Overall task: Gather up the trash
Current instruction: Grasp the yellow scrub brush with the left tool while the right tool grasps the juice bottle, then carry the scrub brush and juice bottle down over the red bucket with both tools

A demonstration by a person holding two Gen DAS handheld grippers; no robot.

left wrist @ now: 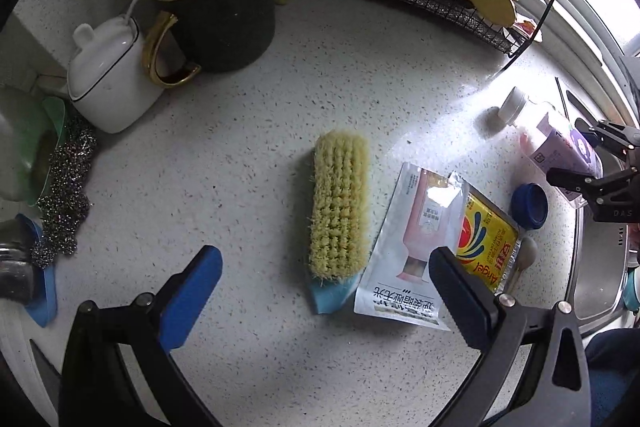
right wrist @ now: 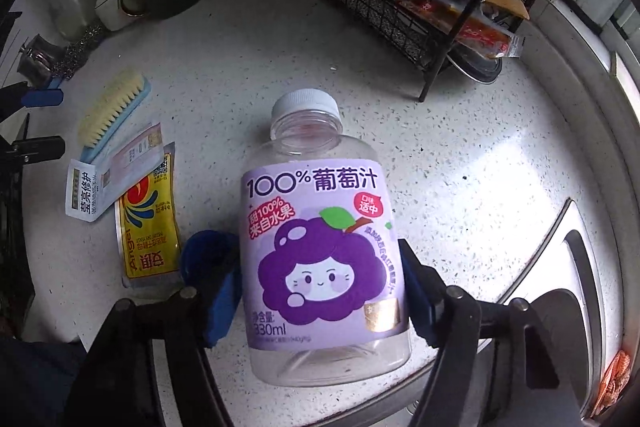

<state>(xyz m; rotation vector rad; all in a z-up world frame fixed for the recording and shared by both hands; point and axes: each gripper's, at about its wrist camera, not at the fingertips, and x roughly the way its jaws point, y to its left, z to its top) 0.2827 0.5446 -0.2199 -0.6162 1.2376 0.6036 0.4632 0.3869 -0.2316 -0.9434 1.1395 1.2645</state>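
Right wrist view: the right hand-held gripper [right wrist: 320, 287] has its blue pads against both sides of an empty grape juice bottle [right wrist: 320, 239], white cap pointing far, clamped on it over the speckled white worktop [right wrist: 460, 167]. To its left lie two flat packets, a yellow yeast sachet [right wrist: 148, 227] and a white-and-pink pouch [right wrist: 116, 175], touching one scrubbing brush [right wrist: 112, 111]. One blue bottle cap [left wrist: 529, 205] sits near the sachet. The left hand-held gripper [left wrist: 324, 287] hangs above the brush with jaws wide apart, holding nothing. A black wire rack [right wrist: 380, 7] stands at the far side, and a steel sink [right wrist: 560, 287] lies to the right.
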